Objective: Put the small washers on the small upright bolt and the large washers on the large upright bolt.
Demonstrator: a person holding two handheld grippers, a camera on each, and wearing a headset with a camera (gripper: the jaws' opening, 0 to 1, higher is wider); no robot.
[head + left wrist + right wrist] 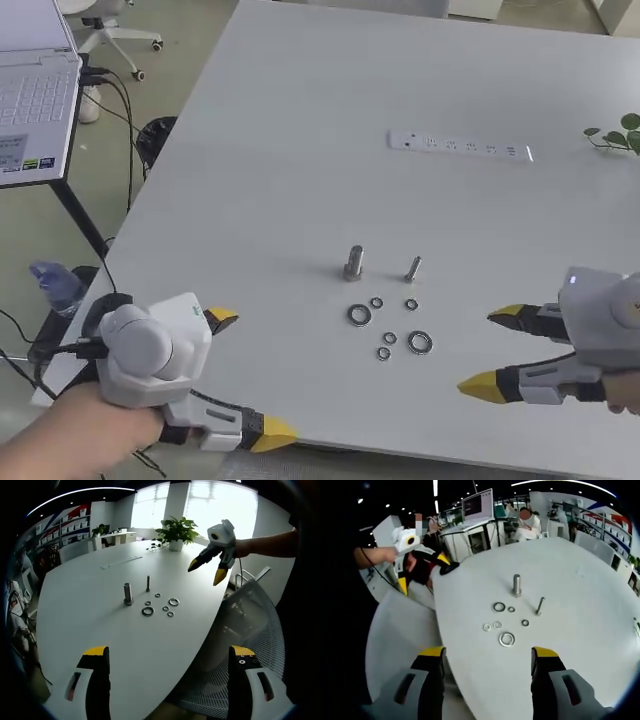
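At the head view's centre, the large bolt (353, 262) and the small bolt (413, 268) stand upright, apparently ready for loading. Two large washers (359, 315) and four small washers (376, 302) lie loose just below them on the table (300, 150). The left gripper (258, 376), lower left, and the right gripper (480, 350), lower right, flank them, jaws wide apart and empty. The frame edge cuts off the right gripper's body.

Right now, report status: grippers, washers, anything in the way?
Left gripper open, empty. Right gripper open, empty. Six washers loose beside large bolt and small bolt. Path clear.
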